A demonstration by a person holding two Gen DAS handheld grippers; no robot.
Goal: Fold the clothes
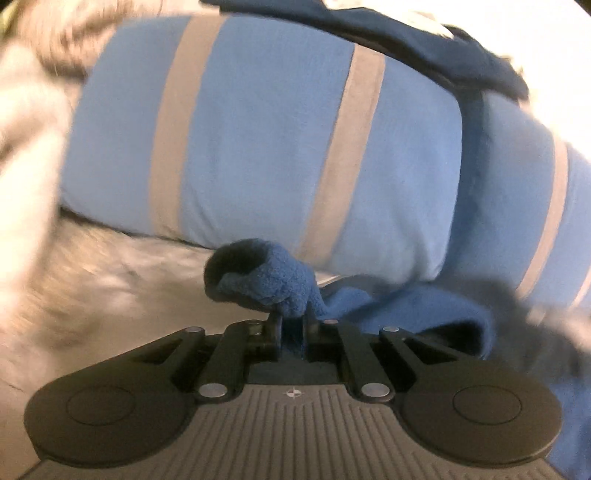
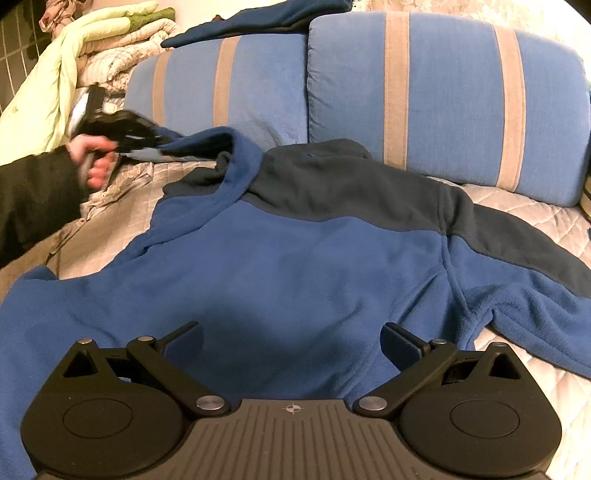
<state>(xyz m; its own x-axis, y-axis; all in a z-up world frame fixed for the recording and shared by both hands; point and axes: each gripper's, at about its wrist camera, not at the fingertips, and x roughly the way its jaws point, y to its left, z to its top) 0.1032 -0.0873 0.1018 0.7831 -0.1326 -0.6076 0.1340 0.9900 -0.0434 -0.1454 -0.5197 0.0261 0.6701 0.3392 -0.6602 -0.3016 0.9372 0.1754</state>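
A blue fleece jacket (image 2: 288, 266) with a dark navy yoke lies spread across a quilted sofa cover (image 2: 524, 210), filling the centre of the right wrist view, one sleeve trailing off to the lower right. Behind it, in the upper half of the frame, stand striped blue cushions (image 2: 443, 99), with a dark blue garment (image 2: 258, 18) draped over their top edge. At upper left is a pile of folded bedding (image 2: 110, 48). The right tongs (image 2: 291, 343) hover above the jacket's lower body, jaws spread wide and holding nothing. At centre left a hand (image 2: 90, 158) grips the left tongs (image 1: 291, 317), which are clamped tight on a bunched fold of the jacket's fleece beside the collar, lifting it off the sofa.
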